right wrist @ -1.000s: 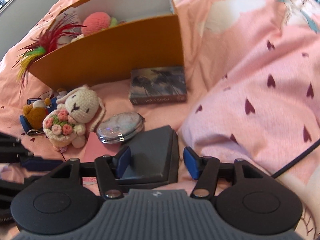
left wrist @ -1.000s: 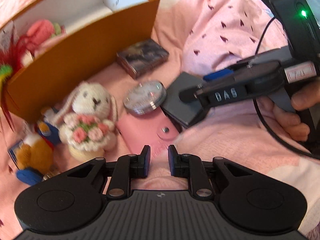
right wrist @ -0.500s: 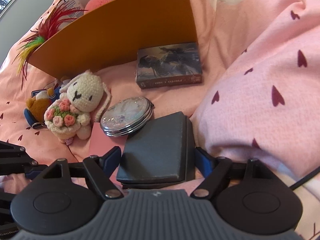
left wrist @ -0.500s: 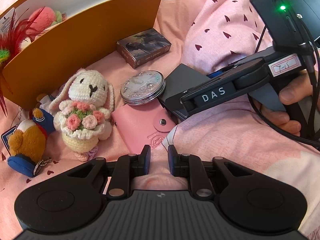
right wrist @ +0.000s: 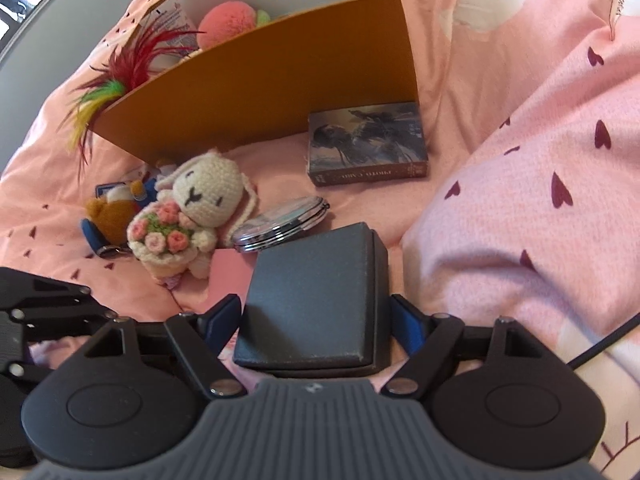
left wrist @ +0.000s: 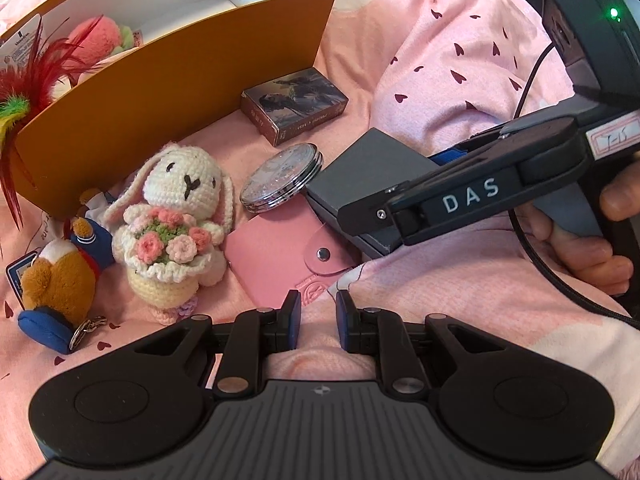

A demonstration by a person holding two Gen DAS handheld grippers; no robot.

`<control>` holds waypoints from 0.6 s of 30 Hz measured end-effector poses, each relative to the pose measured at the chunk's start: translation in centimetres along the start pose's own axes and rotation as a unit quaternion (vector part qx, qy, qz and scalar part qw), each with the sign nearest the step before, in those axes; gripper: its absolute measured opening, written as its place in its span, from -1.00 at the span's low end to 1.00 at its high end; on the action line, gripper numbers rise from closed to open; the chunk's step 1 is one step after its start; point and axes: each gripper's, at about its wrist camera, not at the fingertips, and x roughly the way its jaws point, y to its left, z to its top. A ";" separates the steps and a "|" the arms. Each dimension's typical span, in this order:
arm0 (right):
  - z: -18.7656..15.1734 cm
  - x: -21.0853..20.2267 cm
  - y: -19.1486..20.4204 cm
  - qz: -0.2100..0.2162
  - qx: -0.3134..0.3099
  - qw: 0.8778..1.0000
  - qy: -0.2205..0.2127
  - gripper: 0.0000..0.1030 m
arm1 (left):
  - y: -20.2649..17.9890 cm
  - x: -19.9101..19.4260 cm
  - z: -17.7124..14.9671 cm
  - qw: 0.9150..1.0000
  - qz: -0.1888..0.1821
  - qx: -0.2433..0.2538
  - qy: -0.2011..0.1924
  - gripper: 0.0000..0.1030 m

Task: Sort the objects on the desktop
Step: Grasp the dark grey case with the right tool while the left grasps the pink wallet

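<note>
While the right gripper (right wrist: 316,316) brackets the dark grey box (right wrist: 316,300), its jaws stand wide, one blue pad at each side wall; whether the pads already touch cannot be told. Box lies flat on the pink bedspread (right wrist: 520,240), its far corner just beside the round compact mirror (right wrist: 280,220) and its left edge over part of the pink snap wallet (left wrist: 280,264).

Handling, as judged: rigid lidded case, matte textured skin, likely light to moderate. Stiff walls should take a firm squeeze without crushing. A seam runs along the right side, so the lid may shift if pinched only on top. Best hold: low across the two opposite side walls, near the middle of their length, so it does not swing.

Left gripper (left wrist: 316,320) hangs idle, jaws narrow, nothing between them, near the wallet's lower edge.

Orange bin (right wrist: 280,80) sits behind, already holding a pink plush and feathers. Crochet rabbit (right wrist: 192,208) and card box (right wrist: 366,144) lie in front of it. Soft bedding gives underneath; lift straight up before swinging.
</note>
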 end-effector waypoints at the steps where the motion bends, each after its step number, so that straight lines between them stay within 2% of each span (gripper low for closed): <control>1: 0.0 -0.1 0.0 0.001 0.002 1.000 0.000 0.57 | 0.0 0.0 0.0 1.000 0.000 0.000 0.000 -0.61; 5: 0.3 0.1 -0.2 0.011 0.019 1.000 0.004 0.58 | -0.2 0.0 -0.3 1.000 0.002 0.000 -0.002 -0.61; 10: 1.0 -0.1 -2.4 0.060 0.072 0.995 0.015 0.60 | -0.2 0.0 -0.3 1.000 0.001 -0.002 -0.004 -0.61; 12: 1.2 0.1 -3.2 0.073 0.086 0.993 0.025 0.54 | 0.0 -0.1 -0.3 1.000 -0.001 -0.005 -0.007 -0.61; 14: 1.4 0.4 -3.7 0.067 0.088 0.993 0.034 0.34 | 0.5 -0.3 -0.2 1.000 -0.006 -0.016 -0.012 -0.60; 18: 1.5 1.3 -3.8 0.052 0.075 0.994 0.052 0.23 | 2.1 -0.3 0.2 0.998 -0.027 -0.053 -0.013 -0.60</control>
